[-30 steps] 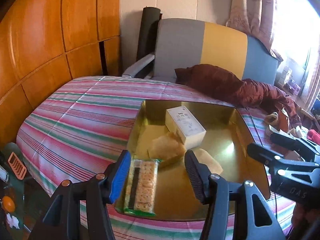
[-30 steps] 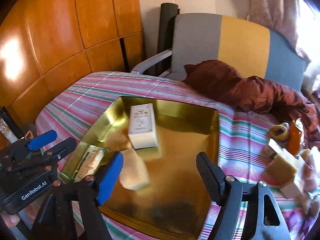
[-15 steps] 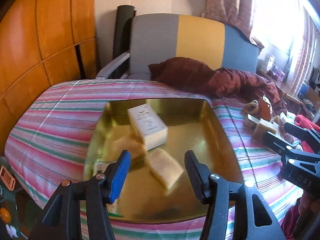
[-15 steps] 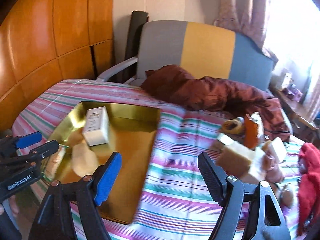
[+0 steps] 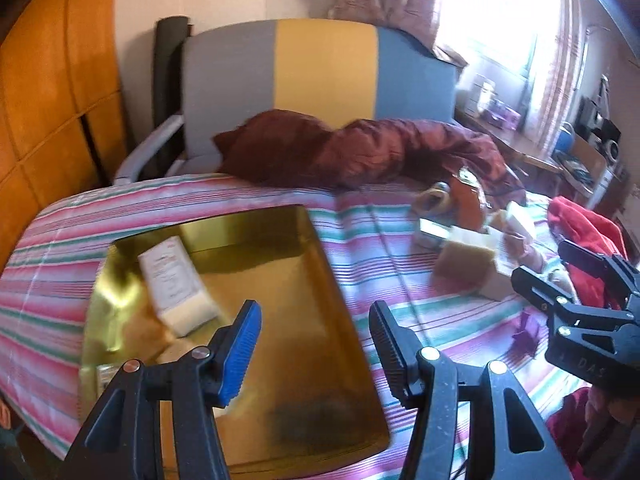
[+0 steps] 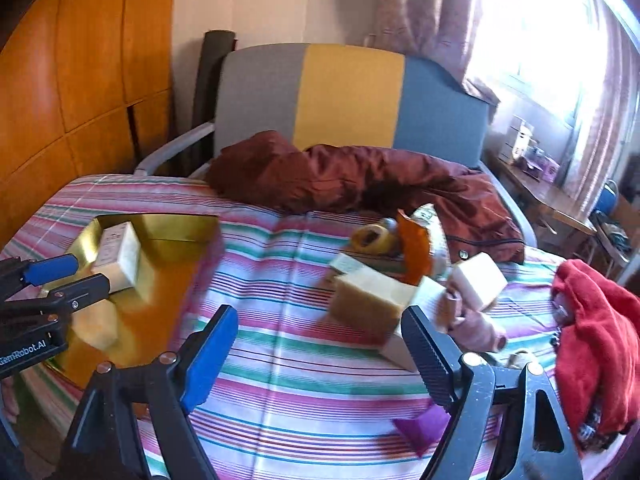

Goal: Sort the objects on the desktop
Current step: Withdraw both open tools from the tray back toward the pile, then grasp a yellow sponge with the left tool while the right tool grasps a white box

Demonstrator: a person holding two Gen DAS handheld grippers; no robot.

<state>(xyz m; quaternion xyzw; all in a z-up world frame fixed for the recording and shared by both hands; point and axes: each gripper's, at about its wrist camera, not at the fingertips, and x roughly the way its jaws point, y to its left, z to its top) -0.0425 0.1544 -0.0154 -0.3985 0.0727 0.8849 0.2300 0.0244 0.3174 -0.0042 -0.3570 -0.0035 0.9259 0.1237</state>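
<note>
While the left gripper [image 5: 314, 346] hangs over the gold tray [image 5: 320, 276] with its jaws spread and nothing between them, the right gripper [image 6: 318, 352] is over the striped cloth [image 6: 280, 280], its jaws opening and also empty. A white box [image 5: 174, 280] lies inside the tray. A pile of objects sits on the cloth to the right: a tan block [image 6: 370, 296], a tape roll [image 6: 374, 238], an orange packet [image 6: 416, 250]. A red cloth [image 6: 596, 332] lies at the far right.

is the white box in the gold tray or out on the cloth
In the tray. The white box lies on its side on the gold tray, near the far left corner, inside the rim.
</note>
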